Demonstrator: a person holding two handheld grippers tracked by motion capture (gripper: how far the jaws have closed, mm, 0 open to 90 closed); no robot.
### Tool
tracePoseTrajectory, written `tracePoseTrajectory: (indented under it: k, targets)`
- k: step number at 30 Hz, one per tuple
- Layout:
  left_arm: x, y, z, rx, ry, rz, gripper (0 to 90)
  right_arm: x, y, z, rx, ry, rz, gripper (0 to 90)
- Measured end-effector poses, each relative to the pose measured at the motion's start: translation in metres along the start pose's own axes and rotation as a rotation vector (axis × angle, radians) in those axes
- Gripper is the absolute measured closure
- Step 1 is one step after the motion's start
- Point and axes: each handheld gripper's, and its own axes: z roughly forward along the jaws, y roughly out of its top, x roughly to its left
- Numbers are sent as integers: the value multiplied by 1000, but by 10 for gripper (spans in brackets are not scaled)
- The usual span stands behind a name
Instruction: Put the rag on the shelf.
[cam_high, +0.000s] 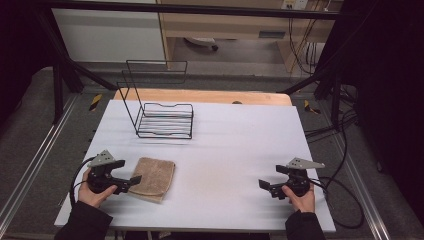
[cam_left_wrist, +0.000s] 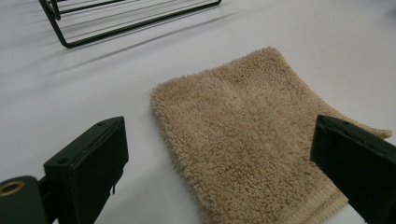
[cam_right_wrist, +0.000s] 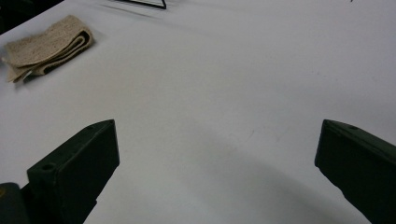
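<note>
While the left gripper (cam_high: 134, 180) rests low at the bench's near left, its jaws stand wide apart, clamping nothing, with the folded tan towel (cam_high: 154, 177) lying flat just ahead of them. Behind the towel, toward the far side, a black wire rack (cam_high: 162, 119) stands on the white bench (cam_high: 235, 145). At the near right, the right gripper (cam_high: 263, 184) likewise has its jaws spread, over bare surface, well apart from the towel.

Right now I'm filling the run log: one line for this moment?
left gripper: open, at towel edge | right gripper: open, over bare table | wire rack: empty
</note>
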Motion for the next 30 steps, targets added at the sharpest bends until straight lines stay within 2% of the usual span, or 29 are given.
tracePoseTrajectory:
  k: [6, 15, 24, 30]
  targets:
    - [-1, 1, 1, 1, 7, -11, 40, 0, 0, 0, 4, -1, 2, 4]
    - [-4, 6, 1, 10, 12, -4, 41, 2, 0, 2, 11, -2, 5, 5]
    - [-15, 13, 6, 28, 7, 1, 46, 2, 0, 2, 16, -8, 3, 5]
    - [-27, 21, 13, 38, -3, 31, 58, 1, -1, 3, 18, -14, -3, 4]
